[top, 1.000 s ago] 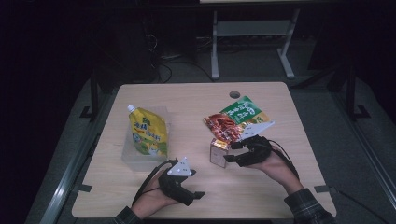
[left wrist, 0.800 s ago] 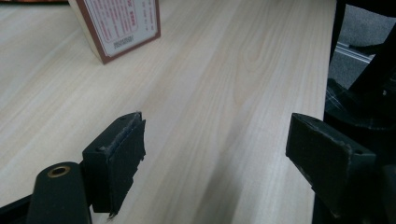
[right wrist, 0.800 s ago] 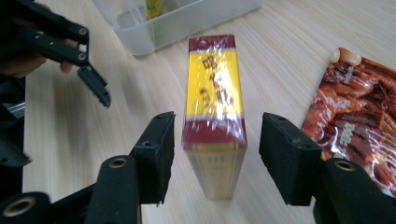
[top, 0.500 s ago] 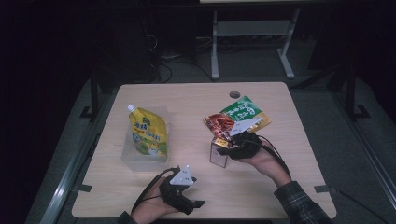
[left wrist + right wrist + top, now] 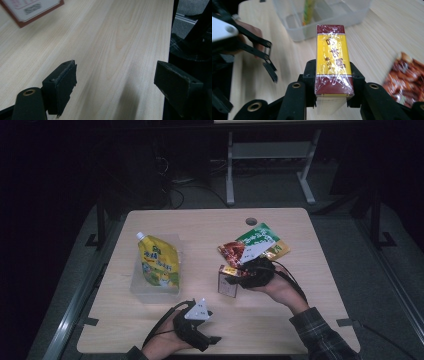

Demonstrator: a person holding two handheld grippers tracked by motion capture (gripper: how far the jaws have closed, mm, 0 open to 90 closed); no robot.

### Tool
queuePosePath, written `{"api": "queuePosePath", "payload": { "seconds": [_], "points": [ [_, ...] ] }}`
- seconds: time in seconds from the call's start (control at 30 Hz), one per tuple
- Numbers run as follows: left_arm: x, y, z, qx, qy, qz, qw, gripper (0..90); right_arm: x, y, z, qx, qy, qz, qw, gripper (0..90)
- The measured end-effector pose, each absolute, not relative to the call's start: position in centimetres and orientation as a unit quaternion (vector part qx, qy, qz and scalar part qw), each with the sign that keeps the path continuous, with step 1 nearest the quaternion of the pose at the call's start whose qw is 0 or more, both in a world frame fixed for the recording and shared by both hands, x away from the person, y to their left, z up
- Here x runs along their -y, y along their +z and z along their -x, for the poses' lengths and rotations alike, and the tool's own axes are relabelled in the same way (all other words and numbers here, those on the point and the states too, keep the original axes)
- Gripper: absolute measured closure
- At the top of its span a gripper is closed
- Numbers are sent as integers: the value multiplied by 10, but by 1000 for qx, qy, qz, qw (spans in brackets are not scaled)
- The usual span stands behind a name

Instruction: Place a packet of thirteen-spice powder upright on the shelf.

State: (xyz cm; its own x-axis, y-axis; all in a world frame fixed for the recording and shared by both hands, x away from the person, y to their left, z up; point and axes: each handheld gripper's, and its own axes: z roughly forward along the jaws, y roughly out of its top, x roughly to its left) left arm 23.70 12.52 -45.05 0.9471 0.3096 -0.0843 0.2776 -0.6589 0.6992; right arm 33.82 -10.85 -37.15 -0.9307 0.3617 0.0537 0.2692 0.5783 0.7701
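— Looking down from the high view, what sits on the desk (image 5: pixel 300 330)?

— Take the clear tub (image 5: pixel 150 287) as the landmark. A yellow spouted pouch (image 5: pixel 159 265) lies in it. Well to the tub's right stands a small box (image 5: pixel 228 281), pinched by the right gripper (image 5: pixel 239 276), whose hand comes in from the near right in a plaid sleeve. Just beyond that box lie a reddish-brown snack bag (image 5: pixel 234 252) and a green packet (image 5: pixel 260 240), overlapping. The left gripper (image 5: pixel 212 340) is nearer the person than the tub, low over the desk's near edge, grey plate on top.

— And the left gripper view?

— Its gripper (image 5: pixel 122 85) is spread wide, nothing between the pads, with bare wood beneath. One pad (image 5: pixel 62 82) is over the desk, the other hangs past its edge. A corner of the small box (image 5: pixel 32 10) (brown-rimmed, pale printed face) shows far off.

— The right gripper view?

— The right gripper (image 5: pixel 333 87) is pressed on the small box (image 5: pixel 332 60), which is yellow with dark red ends and wrapped in shiny film. The clear tub (image 5: pixel 322 17) lies straight beyond the box, the pouch's (image 5: pixel 308 11) edge inside it. The left gripper (image 5: pixel 265 60) is off to one side of the tub, and the snack bag (image 5: pixel 404 80) shows at the other side, close by.
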Motion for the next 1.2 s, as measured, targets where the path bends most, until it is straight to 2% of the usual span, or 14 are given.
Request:
{"api": "queuePosePath", "payload": {
  "seconds": [0.7, 1.2],
  "points": [
    [-124, -451, -236, -162, 17, -911, 378, 173, 43, -332, -351, -887, 447, -114, 14, 669],
    [-122, -452, -235, -160, 14, -908, 386, 173, -2, -320, -357, -889, 453, -67, 15, 668]
  ]
}}
